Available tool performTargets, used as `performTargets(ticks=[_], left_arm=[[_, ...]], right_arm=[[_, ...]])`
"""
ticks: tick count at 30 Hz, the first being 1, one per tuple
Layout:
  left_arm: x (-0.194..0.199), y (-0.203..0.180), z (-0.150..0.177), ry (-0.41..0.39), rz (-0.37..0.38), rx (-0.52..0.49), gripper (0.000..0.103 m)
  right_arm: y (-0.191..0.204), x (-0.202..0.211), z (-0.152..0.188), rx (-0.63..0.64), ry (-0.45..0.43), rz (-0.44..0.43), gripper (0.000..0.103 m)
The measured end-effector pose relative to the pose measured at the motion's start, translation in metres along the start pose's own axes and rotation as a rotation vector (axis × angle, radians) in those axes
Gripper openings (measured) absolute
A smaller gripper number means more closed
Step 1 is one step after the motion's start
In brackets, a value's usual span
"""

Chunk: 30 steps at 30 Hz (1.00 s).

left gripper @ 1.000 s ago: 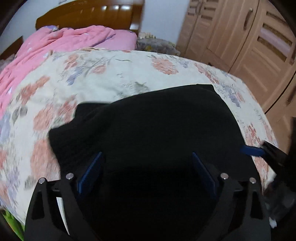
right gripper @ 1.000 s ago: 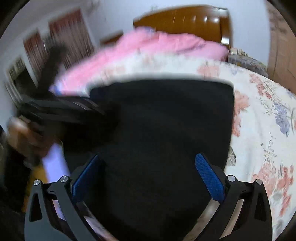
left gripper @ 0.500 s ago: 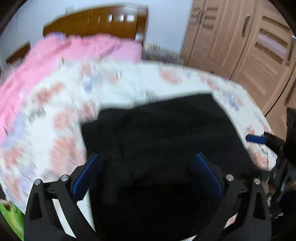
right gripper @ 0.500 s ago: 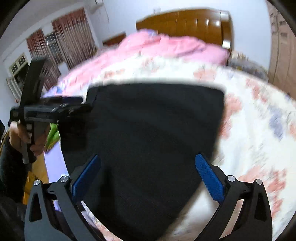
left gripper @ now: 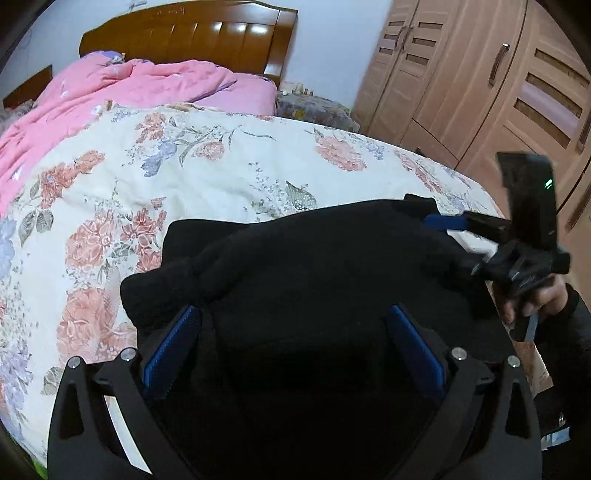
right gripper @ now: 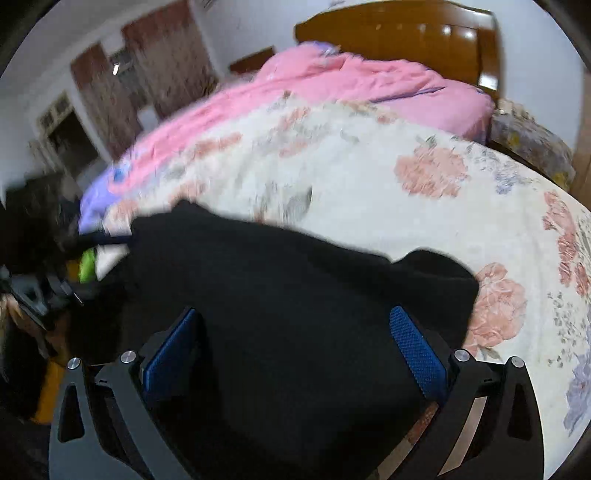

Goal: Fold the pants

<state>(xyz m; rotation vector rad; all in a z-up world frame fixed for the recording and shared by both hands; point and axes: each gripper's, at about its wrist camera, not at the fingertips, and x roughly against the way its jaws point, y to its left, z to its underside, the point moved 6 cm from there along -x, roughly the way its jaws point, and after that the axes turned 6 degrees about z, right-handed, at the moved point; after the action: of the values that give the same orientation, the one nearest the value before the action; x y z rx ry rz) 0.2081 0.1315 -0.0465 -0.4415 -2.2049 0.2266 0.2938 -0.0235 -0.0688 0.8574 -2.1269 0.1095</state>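
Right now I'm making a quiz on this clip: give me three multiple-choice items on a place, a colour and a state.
1. The pants lie on: A the floral bedspread; B the floor; C a chair.
2. The bunched quilt by the headboard is: A green; B pink; C grey.
3. The left gripper is: A shut on the pants; B open; C holding a hanger.

A: floral cloth shows around the pants.
B: it is plainly pink.
B: its blue pads stand wide apart.

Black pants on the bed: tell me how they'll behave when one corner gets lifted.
The pants look thick and fuzzy, so probably floppy yet fairly heavy. Their bunched left edge suggests they'll sag and unfold if lifted by one corner. The fuzzy knit likely won't slip on the floral quilt.
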Motion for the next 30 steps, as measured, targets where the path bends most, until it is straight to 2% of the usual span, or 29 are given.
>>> performTargets(ticks=[2, 3, 5, 6, 8, 10, 11, 12, 16, 18, 19, 20, 22, 30], left_arm=[[-0.001, 0.001, 0.001, -0.003, 0.007, 0.008, 0.101], [-0.001, 0.002, 0.002, -0.008, 0.011, 0.011, 0.101], [-0.001, 0.002, 0.003, -0.019, 0.016, 0.012, 0.101], [-0.001, 0.002, 0.004, -0.023, 0.02, 0.012, 0.101], [0.0, 0.002, 0.003, -0.02, 0.025, 0.013, 0.101], [0.006, 0.001, 0.004, -0.011, -0.03, 0.005, 0.101], [0.013, 0.002, 0.006, -0.013, -0.1, 0.005, 0.101], [0.02, 0.002, 0.007, -0.027, -0.13, 0.004, 0.101], [0.047, -0.004, 0.02, -0.085, -0.134, 0.005, 0.101], [0.041, -0.001, 0.029, -0.058, -0.166, -0.005, 0.101], [0.034, 0.003, 0.035, -0.032, -0.2, -0.009, 0.101], [0.029, 0.006, 0.04, -0.018, -0.225, -0.013, 0.101], [0.021, 0.01, 0.048, -0.019, -0.226, -0.01, 0.102], [0.022, 0.014, 0.053, -0.041, -0.243, 0.005, 0.102]], right_arm=[[0.013, 0.008, 0.0, 0.02, -0.017, -0.034, 0.098], [0.02, 0.003, 0.004, 0.037, 0.003, -0.045, 0.098], [0.021, -0.011, 0.012, 0.084, 0.043, 0.001, 0.098], [0.015, -0.018, 0.017, 0.087, 0.05, 0.063, 0.099], [0.014, -0.008, 0.014, 0.047, 0.024, 0.081, 0.098], [0.023, 0.02, 0.01, 0.065, -0.029, 0.159, 0.098], [0.031, 0.036, 0.011, 0.082, -0.055, 0.175, 0.098], [0.038, 0.048, 0.015, 0.084, -0.069, 0.172, 0.098], [0.075, 0.074, 0.053, 0.107, -0.076, 0.144, 0.098], [0.085, 0.066, 0.078, 0.134, -0.036, 0.17, 0.098], [0.085, 0.057, 0.09, 0.144, -0.01, 0.212, 0.098], [0.082, 0.055, 0.096, 0.106, -0.031, 0.195, 0.098], [0.075, 0.055, 0.101, 0.04, -0.051, 0.161, 0.098], [0.074, 0.054, 0.101, 0.058, -0.061, 0.167, 0.098]])
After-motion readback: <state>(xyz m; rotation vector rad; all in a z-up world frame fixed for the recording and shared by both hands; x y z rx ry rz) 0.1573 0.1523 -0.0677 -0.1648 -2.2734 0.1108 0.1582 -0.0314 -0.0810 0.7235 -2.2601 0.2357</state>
